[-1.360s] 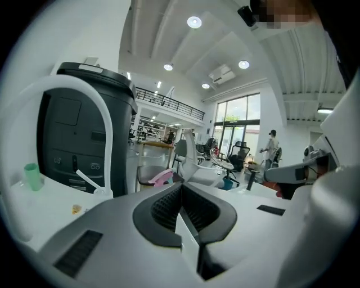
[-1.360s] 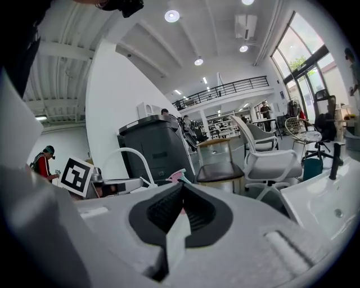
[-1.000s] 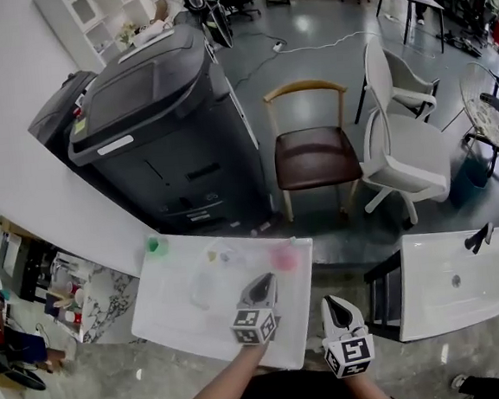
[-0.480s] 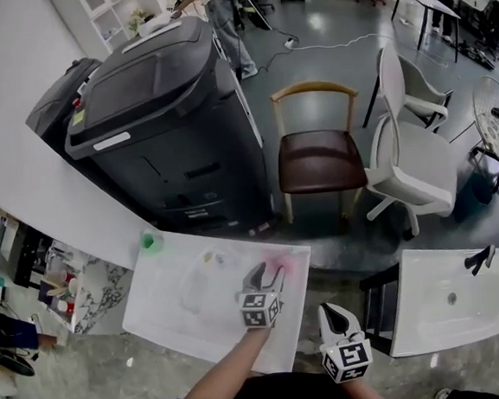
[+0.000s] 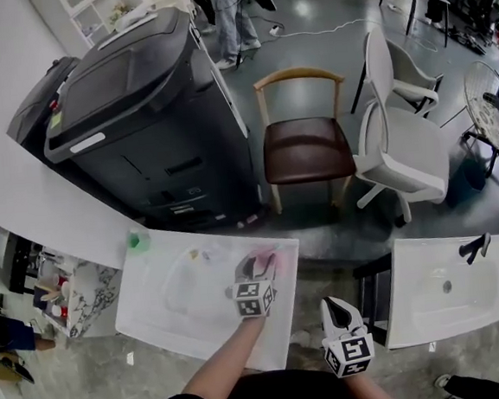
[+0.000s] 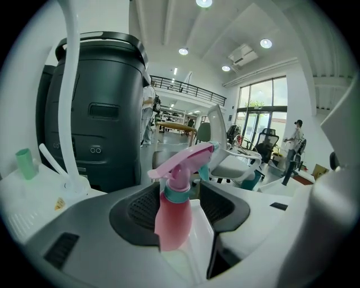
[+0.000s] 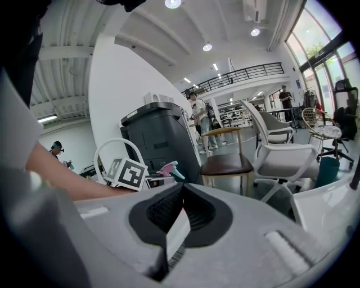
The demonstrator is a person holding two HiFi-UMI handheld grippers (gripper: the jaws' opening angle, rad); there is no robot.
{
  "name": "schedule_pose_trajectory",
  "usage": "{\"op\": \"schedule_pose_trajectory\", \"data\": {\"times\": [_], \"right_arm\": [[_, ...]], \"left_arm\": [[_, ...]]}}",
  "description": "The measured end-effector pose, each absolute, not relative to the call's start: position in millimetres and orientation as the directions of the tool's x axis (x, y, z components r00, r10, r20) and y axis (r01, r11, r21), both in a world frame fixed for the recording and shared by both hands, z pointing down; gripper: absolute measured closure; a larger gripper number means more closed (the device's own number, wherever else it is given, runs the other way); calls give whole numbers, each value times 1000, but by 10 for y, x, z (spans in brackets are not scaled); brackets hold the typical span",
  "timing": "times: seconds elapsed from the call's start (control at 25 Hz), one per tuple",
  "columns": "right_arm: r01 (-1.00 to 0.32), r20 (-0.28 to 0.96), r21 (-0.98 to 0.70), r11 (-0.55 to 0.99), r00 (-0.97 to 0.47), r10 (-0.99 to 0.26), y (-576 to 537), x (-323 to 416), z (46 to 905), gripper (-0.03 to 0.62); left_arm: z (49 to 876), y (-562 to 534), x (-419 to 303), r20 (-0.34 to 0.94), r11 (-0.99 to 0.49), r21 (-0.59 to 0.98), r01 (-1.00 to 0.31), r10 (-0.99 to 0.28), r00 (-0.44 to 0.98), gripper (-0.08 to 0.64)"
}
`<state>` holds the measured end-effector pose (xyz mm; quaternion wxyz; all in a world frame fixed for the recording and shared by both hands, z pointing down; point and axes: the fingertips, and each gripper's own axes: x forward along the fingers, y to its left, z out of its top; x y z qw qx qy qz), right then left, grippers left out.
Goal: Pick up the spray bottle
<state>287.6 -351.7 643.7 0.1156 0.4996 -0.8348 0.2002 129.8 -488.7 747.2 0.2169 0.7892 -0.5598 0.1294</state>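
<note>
With jaws just opened wide around but not pressing the pink spray bottle [image 6: 173, 216] at the far right edge of the white table [image 5: 156, 320], the left gripper [image 5: 263, 269] could knock it off by closing off-centre; the right gripper [image 7: 181, 191] has its jaws together.

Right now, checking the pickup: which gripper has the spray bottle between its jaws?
The left gripper: its jaws have just been opening and stand apart, with the pink spray bottle between them, unpressed. The right gripper has its jaws together, empty.
</note>
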Motion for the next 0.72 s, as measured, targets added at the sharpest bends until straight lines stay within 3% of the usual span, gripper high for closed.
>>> {"op": "schedule_pose_trajectory", "data": {"times": [0.08, 0.16, 0.72], "right_arm": [[-889, 404, -222, 402, -459, -791, -3465, 2925, 6479, 594], [-891, 414, -225, 395, -454, -789, -3409, 2933, 6511, 594], [-915, 390, -167, 367, -404, -828, -3087, 2694, 6266, 594]], "left_arm": [[7464, -4923, 1275, 441, -267, 180, -947, -838, 320, 350], [7444, -4954, 1246, 436, -258, 164, -952, -847, 304, 416], [7018, -4590, 1089, 394, -363, 157, -918, -830, 396, 422]]}}
